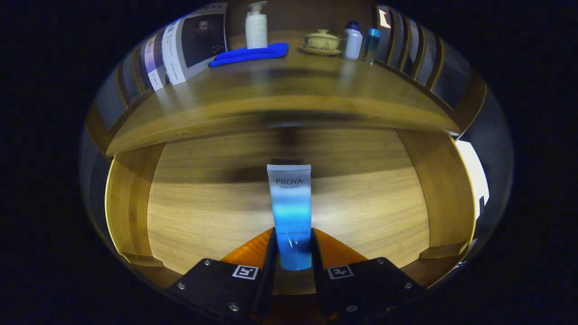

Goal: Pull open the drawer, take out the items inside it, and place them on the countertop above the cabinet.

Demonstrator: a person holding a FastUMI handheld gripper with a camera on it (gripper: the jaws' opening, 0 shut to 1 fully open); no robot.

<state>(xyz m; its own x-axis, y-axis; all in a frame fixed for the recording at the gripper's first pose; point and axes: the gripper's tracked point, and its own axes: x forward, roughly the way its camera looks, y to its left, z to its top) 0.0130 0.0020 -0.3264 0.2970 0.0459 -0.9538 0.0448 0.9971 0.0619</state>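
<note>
A white and blue tube (289, 212) stands up between my two fingers, its blue cap end low down between them. My gripper (292, 248) is shut on the tube, one finger (271, 253) pressing each side. It hangs over the open wooden drawer (203, 212), whose pale floor shows around it. Beyond and above the drawer lies the wooden countertop (280, 92), its front edge just ahead of the tube's top.
At the back of the countertop stand a white pump bottle (256, 26) on a blue cloth (250, 54), a lidded yellow cup on a saucer (321, 41), a white bottle (352, 40) and a blue-green bottle (370, 44). Books (189, 43) lean at the back left. Drawer side walls (128, 198) flank me.
</note>
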